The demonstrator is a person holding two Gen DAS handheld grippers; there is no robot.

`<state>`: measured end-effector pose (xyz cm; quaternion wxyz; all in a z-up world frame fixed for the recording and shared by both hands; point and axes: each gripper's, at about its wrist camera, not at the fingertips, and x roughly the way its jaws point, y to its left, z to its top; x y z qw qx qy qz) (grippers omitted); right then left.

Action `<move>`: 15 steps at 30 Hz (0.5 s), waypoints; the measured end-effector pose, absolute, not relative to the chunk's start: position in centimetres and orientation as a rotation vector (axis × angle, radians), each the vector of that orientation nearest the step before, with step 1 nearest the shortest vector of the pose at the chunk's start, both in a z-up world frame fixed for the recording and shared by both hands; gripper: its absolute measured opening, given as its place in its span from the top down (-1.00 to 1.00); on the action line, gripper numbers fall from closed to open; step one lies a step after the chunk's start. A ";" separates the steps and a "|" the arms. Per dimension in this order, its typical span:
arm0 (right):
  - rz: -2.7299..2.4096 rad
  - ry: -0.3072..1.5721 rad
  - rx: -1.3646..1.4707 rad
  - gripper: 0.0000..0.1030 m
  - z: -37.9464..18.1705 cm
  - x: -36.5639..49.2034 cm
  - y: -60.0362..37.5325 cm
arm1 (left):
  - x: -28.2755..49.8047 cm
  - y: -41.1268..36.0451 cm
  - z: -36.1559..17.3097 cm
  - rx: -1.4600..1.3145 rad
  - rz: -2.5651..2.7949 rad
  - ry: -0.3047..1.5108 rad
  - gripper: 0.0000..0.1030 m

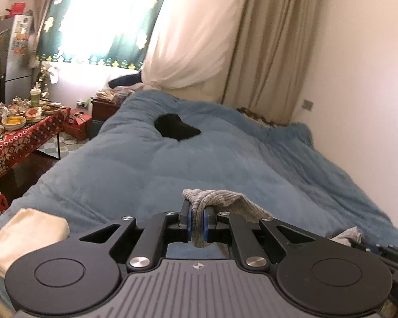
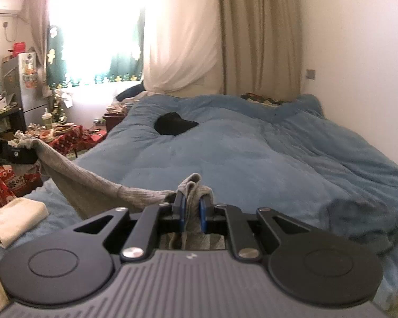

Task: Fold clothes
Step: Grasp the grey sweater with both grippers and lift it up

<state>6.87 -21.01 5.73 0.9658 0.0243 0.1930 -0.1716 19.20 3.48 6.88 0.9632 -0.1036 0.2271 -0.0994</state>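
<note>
Left gripper [image 1: 197,221], black with blue pads, is clamping a bunched edge of the grey ribbed knit garment [image 1: 226,201]; the fabric is sitting squeezed between the two pads and spilling over the right finger. Right gripper [image 2: 192,213], same build, is likewise pinching a folded edge of the same grey ribbed knit garment [image 2: 98,185], with a tuft of cloth standing up above the pads.

In the right wrist view the garment is hanging as a sagging span from the right gripper's pads across to the left gripper [image 2: 12,152], which is showing at the left frame edge with cloth bunched at its tip. The span is hanging above the near edge of the blue fleece bed cover [image 2: 252,153], clear of it along the visible length.

A cream folded cloth [image 1: 26,235] is lying on the near left corner of the bed cover, apart from the garment. A black rumpled item [image 1: 176,128] is resting further up the bed, well apart from both grippers. A darker blue-grey crumpled cloth [image 2: 363,217] is lying on the cover to the right of the right gripper.

Beside the bed on the left, a table with a red patterned cloth [image 1: 26,137] is carrying bowls and food. Beige curtains [image 1: 268,39] are hanging behind the bed, beside a bright window [image 1: 103,18].
</note>
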 end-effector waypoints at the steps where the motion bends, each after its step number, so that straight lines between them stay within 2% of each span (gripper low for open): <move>1: -0.340 0.386 0.043 0.78 6.5 7.7 -20.7 | 19.9 3.6 7.3 -0.210 -0.193 0.455 0.85; 15: -0.316 0.271 -0.011 0.78 17.2 26.3 -28.5 | 32.0 4.1 17.2 -0.215 -0.123 0.310 0.85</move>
